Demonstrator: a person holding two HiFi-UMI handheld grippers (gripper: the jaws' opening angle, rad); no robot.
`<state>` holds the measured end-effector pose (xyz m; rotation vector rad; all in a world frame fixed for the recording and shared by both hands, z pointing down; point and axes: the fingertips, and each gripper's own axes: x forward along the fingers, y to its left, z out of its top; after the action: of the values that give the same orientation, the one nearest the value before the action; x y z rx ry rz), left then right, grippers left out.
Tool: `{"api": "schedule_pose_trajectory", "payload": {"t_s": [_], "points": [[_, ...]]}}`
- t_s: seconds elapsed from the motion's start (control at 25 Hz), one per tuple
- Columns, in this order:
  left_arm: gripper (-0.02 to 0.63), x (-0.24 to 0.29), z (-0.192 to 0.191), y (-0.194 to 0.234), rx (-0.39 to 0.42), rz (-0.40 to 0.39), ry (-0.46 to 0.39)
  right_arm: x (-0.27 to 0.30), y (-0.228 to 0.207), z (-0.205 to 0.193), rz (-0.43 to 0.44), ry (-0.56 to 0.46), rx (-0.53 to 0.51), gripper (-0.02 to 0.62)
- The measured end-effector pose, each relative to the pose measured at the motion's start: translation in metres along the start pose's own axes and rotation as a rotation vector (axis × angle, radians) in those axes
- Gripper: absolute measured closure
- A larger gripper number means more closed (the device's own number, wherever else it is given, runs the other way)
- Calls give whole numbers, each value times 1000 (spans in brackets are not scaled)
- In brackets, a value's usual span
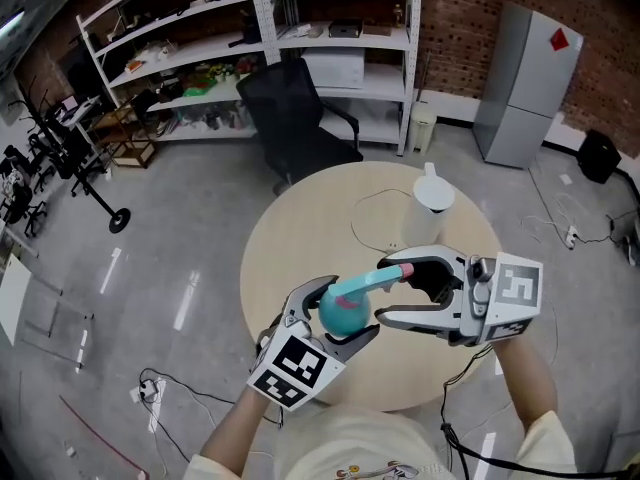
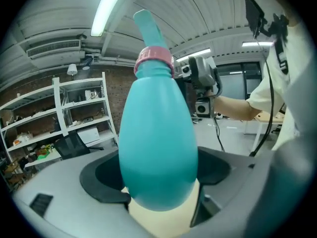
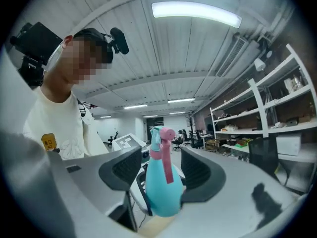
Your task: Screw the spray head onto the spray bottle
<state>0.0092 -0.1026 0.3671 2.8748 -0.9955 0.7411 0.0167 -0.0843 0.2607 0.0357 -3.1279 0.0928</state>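
Two grippers above the desk [image 1: 300, 228]: left gripper [image 1: 338, 316] fingers clench the spray bottle [image 1: 343, 305]; right gripper [image 1: 392, 290] fingers released around its spray head [image 1: 385, 278]. Mid-screwing, I judge: next regrip and twist.

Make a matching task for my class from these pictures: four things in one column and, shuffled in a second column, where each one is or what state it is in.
Column one:
1. spray bottle
2. right gripper
3. white jug
4. office chair

Column two:
A. on the floor beyond the round table
B. open, jaws apart on either side of the spray head
C. clamped in the left gripper
D. standing on the far side of the round table

Pairs: 1-C, 2-B, 3-D, 4-A.
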Motion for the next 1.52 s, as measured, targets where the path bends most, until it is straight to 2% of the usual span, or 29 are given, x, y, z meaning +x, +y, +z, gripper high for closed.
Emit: {"api": "schedule_pose_trajectory", "payload": {"t_s": [0.28, 0.32, 0.4, 0.44, 0.6, 0.8, 0.88, 0.96, 1.08, 1.28, 1.4, 1.52], "points": [[199, 23, -21, -1, -1, -72, 59, 28, -7, -21, 128, 18, 58, 364], [198, 24, -24, 0, 2, -74, 70, 29, -9, -21, 129, 18, 66, 376], [199, 27, -27, 4, 6, -79, 89, 30, -18, -23, 112, 38, 69, 462], [199, 28, -29, 6, 4, -83, 97, 30, -22, -24, 108, 56, 65, 463], [199, 33, -40, 1, 19, -131, 153, 30, -22, -36, 151, 172, 14, 466], [199, 29, -54, -17, 128, -267, 261, 23, -7, -49, 297, 358, -72, 468], [199, 29, -57, -19, 164, -285, 293, 21, -4, -54, 331, 432, -110, 468], [199, 30, -55, -20, 157, -281, 287, 21, -4, -54, 332, 460, -122, 468], [199, 34, -55, -15, 117, -211, 276, 21, -9, -57, 294, 454, -110, 468], [199, 45, -67, 10, 54, 8, 323, 27, -29, -67, 141, 490, -75, 468], [199, 55, -76, 24, -1, 141, 321, 32, -41, -77, 38, 513, -47, 468], [199, 59, -79, 34, -28, 254, 302, 36, -46, -82, -29, 526, -2, 468]]}}
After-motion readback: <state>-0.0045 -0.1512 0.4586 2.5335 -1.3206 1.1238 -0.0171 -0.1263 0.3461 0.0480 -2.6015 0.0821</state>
